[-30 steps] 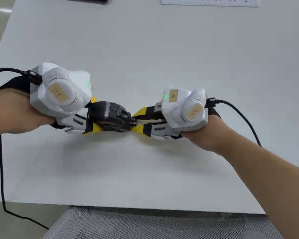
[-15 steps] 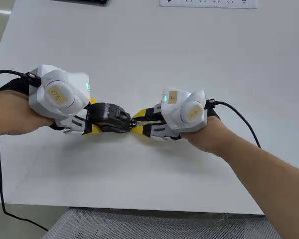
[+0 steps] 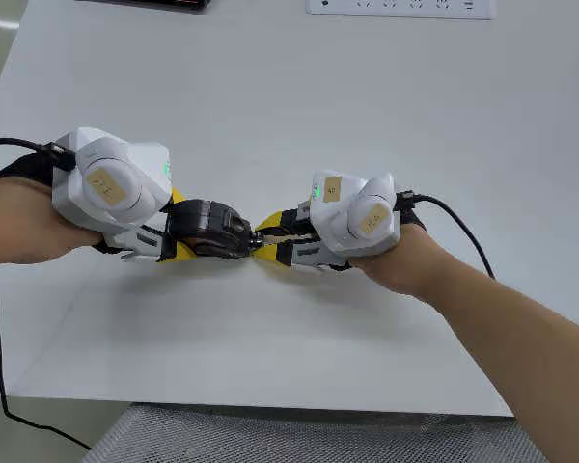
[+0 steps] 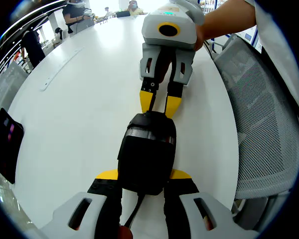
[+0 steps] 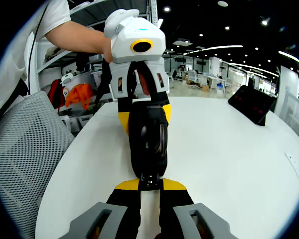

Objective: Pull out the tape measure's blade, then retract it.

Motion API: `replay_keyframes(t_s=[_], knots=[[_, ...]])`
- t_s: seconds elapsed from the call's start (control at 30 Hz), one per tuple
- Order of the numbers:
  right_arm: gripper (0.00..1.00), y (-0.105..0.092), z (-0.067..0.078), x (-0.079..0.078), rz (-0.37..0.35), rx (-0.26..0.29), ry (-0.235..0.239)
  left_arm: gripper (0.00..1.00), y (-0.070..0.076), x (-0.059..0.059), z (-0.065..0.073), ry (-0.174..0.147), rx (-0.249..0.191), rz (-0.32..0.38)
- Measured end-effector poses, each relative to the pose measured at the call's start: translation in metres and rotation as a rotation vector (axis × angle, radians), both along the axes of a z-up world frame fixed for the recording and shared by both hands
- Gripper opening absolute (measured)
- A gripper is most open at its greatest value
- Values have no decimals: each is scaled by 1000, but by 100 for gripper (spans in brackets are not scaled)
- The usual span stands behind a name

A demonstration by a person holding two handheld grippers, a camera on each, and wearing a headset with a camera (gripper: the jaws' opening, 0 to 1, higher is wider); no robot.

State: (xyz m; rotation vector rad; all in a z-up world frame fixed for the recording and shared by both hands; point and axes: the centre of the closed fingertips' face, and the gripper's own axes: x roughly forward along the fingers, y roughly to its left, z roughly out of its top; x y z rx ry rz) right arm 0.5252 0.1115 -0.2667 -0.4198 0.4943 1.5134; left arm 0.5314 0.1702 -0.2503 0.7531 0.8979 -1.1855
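Head view, table: white, beneath both my grippers.
Mesh chair: at the table's near edge.
Left gripper: my jaws clamp the tape measure by its sides.
Right gripper: my jaws pinch the blade tip, right at the case mouth.

Black tape measure, case level, its blade tip barely out.
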Motion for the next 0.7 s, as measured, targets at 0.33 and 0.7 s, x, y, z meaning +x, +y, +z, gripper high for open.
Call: replay_keyframes(t_s=[0.33, 0.7], knots=[[10, -13, -1, 1, -5, -15, 1, 27, 0, 1, 0, 2, -3, 3], [10, -24, 1, 0, -8, -28, 0, 27, 0, 0, 0, -1, 1, 0]])
